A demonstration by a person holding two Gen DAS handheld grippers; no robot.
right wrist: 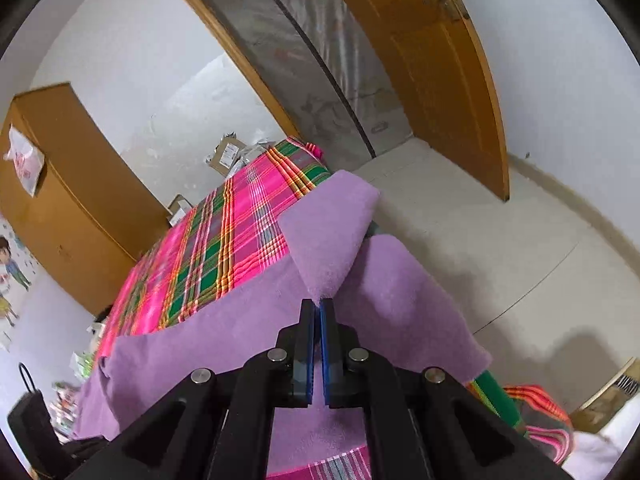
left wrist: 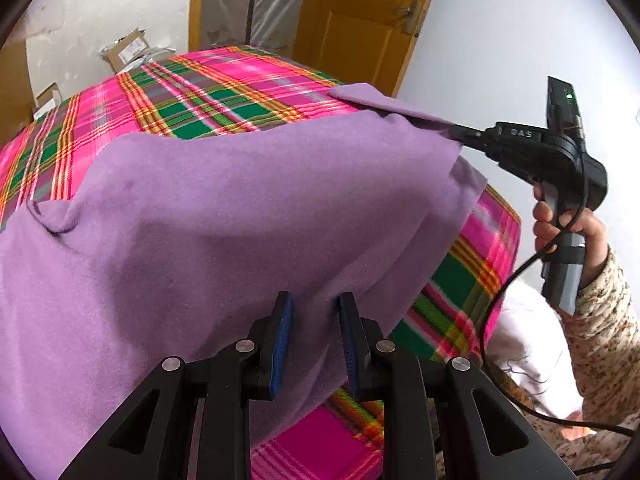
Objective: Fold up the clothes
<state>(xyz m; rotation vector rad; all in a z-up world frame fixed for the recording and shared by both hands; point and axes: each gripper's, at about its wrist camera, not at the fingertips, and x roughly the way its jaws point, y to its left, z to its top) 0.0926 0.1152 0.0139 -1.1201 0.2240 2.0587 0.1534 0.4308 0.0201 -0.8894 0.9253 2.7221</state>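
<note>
Plaid bed (left wrist: 224, 92) carries our purple cloth (left wrist: 224, 216); right tool (right wrist: 317, 308) clamped on corner, left tool (left wrist: 314, 308) apart astride edge; door (right wrist: 436, 60) beyond.

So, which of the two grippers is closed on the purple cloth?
The right gripper: its jaws pinch a corner of the purple cloth. The left gripper stands open.
</note>
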